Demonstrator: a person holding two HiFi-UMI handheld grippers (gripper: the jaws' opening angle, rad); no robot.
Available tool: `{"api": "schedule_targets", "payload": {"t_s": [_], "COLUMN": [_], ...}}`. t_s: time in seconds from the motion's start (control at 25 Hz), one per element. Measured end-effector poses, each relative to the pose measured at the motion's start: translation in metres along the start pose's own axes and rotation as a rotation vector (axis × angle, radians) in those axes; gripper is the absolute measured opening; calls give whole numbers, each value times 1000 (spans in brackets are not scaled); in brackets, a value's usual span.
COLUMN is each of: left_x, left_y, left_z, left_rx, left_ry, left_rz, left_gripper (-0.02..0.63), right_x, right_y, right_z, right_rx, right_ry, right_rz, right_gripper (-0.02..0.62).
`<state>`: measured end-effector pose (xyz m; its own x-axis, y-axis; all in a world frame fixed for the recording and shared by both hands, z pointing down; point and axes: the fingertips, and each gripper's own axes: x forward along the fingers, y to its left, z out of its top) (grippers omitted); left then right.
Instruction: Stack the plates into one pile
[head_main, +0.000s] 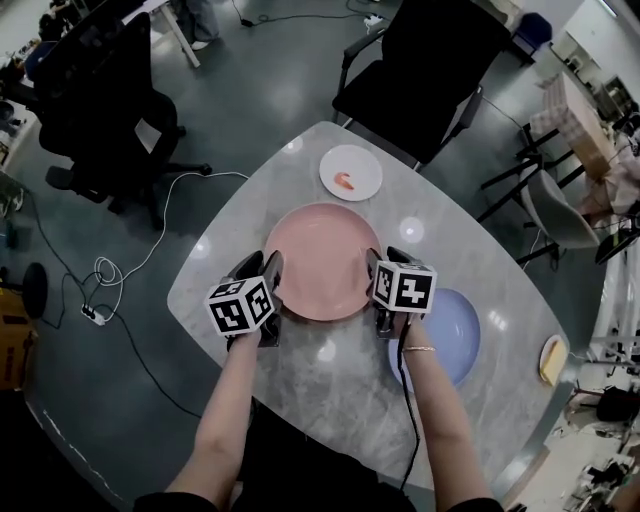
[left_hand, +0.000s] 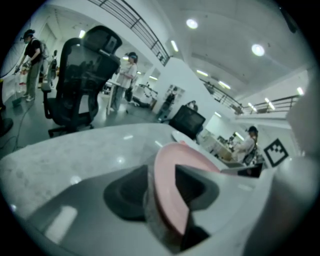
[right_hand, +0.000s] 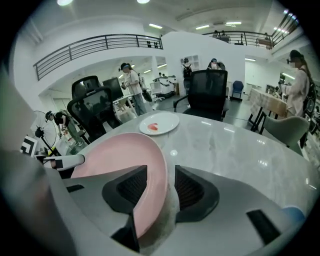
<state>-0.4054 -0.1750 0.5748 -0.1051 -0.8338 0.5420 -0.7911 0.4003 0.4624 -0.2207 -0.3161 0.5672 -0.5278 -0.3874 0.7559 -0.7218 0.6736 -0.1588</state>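
Plate (head_main: 322, 255), pink and glossy, lies with opposite rims inside spread left tongs (head_main: 262, 266) and spread right tongs (head_main: 385, 259).

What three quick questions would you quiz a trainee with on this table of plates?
1. True or false: the pink plate lies on the blue plate.
2. Which plate's rim runs between the jaws of the left tool and the right tool?
3. Which plate lies farthest from both tools? A pink, B white plate, C blue.
Key: 1 false; 2 the pink plate; 3 B.
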Motion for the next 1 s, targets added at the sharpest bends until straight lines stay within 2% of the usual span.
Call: {"api": "schedule_targets", "payload": {"t_s": [0.2, 0.4, 0.68, 0.84, 1.0], "left_x": [6, 6, -7, -15, -18], "left_y": [-7, -7, -6, -16, -46], "left_z": [-6, -5, 14, 30, 37], "left_rx": [11, -29, -106, -80, -24], "left_ry": [33, 19, -23, -31, -20], "left_rz": [-10, -19, -42, -68, -126], "left_gripper": [170, 167, 166, 166, 166], "right_x": [15, 17, -7, -32, -65], "right_y": [7, 7, 19, 24, 9], "right_z": [-10, -11, 1, 11, 10], "right_rx": [21, 114, 188, 235, 273], "right_ry": [62, 29, -15, -58, -110], "right_rz": [44, 55, 93, 117, 87], "right_gripper": [156, 159, 158, 158, 158]}}
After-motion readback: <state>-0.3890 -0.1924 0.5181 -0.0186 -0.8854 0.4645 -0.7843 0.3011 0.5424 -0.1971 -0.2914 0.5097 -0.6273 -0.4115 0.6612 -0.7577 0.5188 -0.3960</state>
